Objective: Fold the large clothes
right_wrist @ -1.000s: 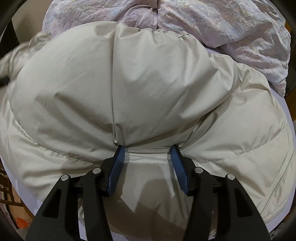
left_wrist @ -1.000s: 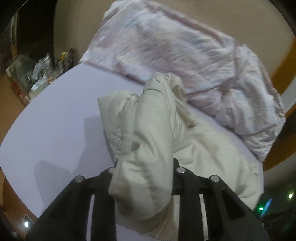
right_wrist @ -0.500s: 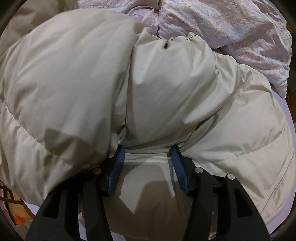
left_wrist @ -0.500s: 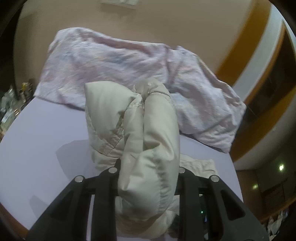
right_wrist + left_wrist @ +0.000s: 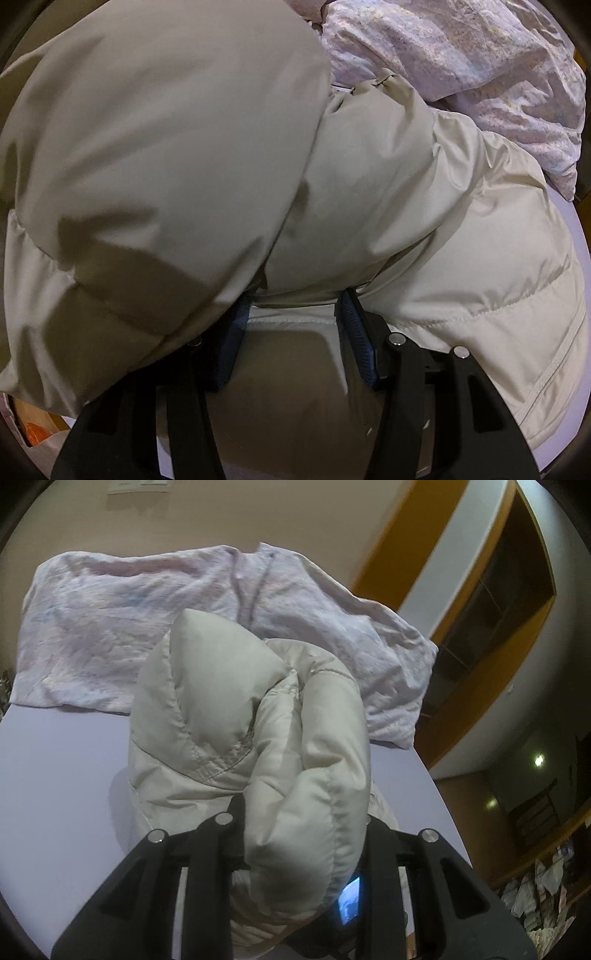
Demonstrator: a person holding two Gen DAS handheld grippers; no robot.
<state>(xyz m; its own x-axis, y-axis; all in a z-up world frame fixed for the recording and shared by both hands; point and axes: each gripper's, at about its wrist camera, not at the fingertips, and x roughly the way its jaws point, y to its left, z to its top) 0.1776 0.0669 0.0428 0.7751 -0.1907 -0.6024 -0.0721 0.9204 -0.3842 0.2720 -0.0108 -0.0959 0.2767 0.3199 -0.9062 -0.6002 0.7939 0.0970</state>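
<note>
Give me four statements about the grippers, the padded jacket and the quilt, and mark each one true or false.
1. The left gripper has a thick roll of the cream padded jacket between its jaws. True.
2. The pink floral quilt lies beyond the jacket, against the wall. True.
3. The right gripper hangs free, touching nothing. False: its jaws clamp a jacket edge.
4. The jacket lies flat and fully folded. False: it is bunched and lifted.
</note>
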